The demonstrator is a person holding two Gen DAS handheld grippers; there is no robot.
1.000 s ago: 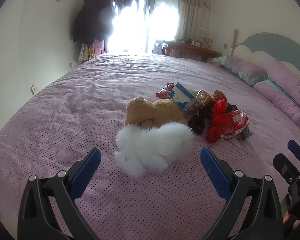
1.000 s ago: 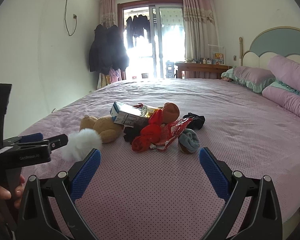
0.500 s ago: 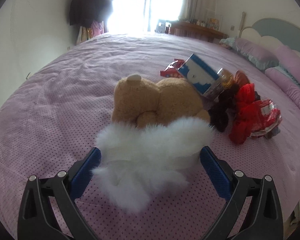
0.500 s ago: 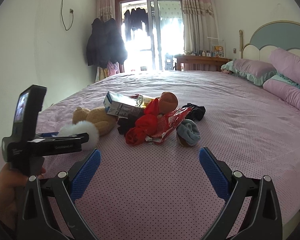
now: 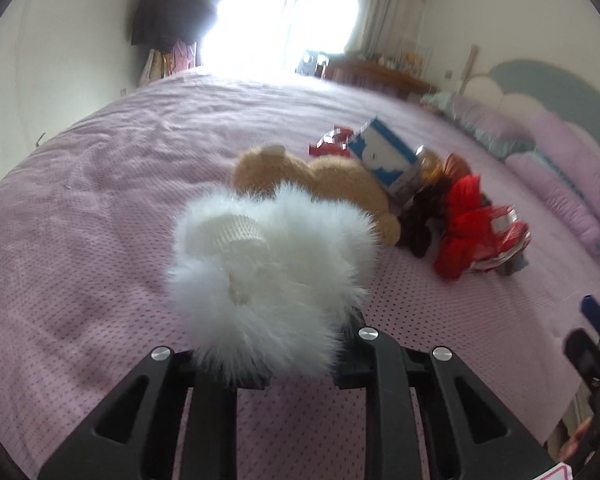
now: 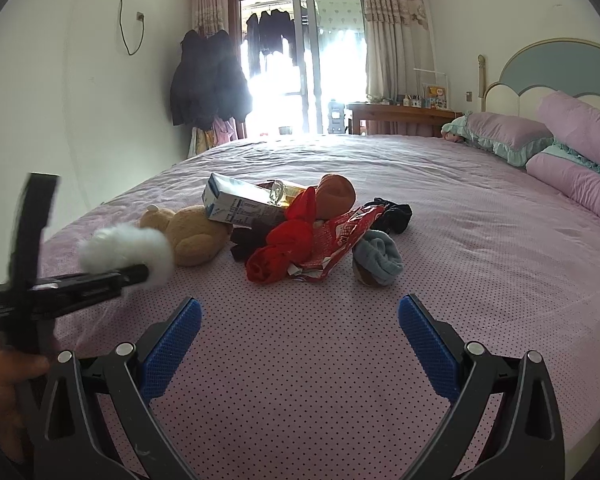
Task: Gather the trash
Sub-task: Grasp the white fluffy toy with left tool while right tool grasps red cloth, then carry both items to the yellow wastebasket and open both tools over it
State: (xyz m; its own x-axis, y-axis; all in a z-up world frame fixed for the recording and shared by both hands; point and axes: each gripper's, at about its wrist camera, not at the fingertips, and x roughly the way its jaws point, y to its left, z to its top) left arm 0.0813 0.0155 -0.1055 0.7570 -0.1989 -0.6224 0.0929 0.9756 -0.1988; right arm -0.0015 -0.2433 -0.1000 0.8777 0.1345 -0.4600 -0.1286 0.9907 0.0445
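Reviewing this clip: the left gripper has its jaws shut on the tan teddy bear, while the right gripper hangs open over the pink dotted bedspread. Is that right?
Not quite. The left gripper has its jaws shut on the fluffy white fur item, not the tan teddy bear, which lies on the bed behind it; the left wrist view shows this. The right gripper does hang open over the pink dotted bedspread.

Bedspread (image 6: 300, 360) bare b4 right gripper (image 6: 300, 344); pile (image 6: 300, 236) blocks beyond.

My black plastic right gripper (image 6: 300, 330) carries ridged blue pads (image 6: 170, 346) and silver screws — bare skin at eight o'clock.
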